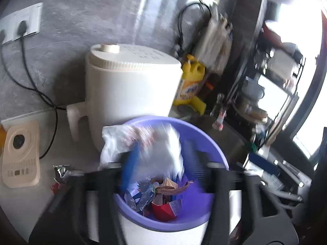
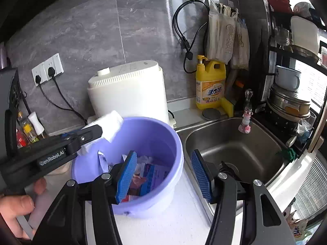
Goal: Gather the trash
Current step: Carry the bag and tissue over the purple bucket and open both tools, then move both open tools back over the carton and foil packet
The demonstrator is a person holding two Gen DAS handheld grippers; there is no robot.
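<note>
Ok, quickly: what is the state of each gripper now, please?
Left gripper: open, a white plastic bag loose between its fingers, over the purple bucket.
Right gripper: open, holding nothing.

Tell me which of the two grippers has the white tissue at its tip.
The left gripper, coming in over the purple bucket's rim, has the white tissue at its tip. The right gripper has nothing between its blue pads.

"GenRobot.AI" reads in white on the black body of the left gripper, right wrist view. The yellow detergent bottle carries a label with large blue Chinese characters, small print unreadable. Faint line drawings mark the hanging bags; appliance lid print is blurred.
</note>
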